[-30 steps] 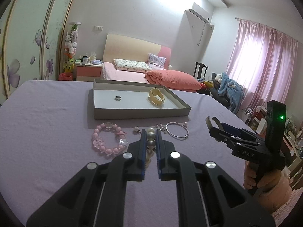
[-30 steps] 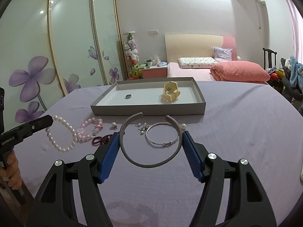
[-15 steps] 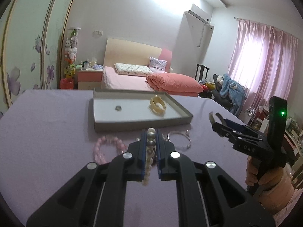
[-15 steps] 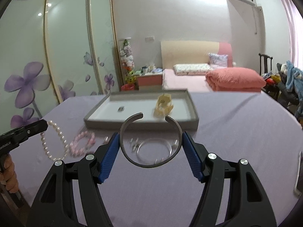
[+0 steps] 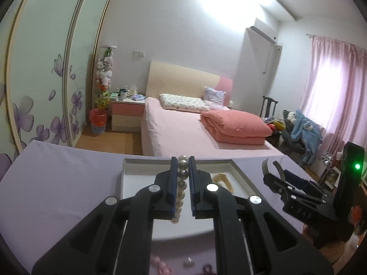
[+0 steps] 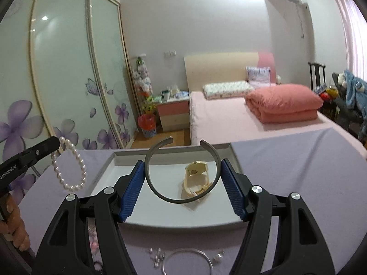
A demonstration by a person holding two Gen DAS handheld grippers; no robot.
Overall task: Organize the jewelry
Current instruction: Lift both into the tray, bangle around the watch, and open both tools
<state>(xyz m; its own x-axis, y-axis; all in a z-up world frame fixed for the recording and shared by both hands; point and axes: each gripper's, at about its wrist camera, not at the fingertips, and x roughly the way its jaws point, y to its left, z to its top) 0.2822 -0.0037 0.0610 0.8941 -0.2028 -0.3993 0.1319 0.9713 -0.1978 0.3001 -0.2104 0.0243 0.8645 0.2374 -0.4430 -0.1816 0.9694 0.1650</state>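
My left gripper (image 5: 182,162) is shut on a white pearl bracelet (image 5: 181,183) and holds it in the air above the grey tray (image 5: 122,178); the bracelet also hangs in the right wrist view (image 6: 73,167). My right gripper (image 6: 183,167) is shut on a grey open bangle (image 6: 160,192), held above the tray (image 6: 234,158). A cream watch (image 6: 196,178) lies in the tray. The right gripper also shows in the left wrist view (image 5: 273,171).
A silver bangle (image 6: 188,260), small earrings (image 6: 158,255) and a pink bead bracelet (image 5: 160,261) lie on the purple tablecloth (image 6: 298,160) in front of the tray. A bed and wardrobe stand beyond the table.
Both grippers have risen and moved forward over the tray, carrying the pearl bracelet and the grey bangle. The loose jewelry has dropped to the bottom of both views.
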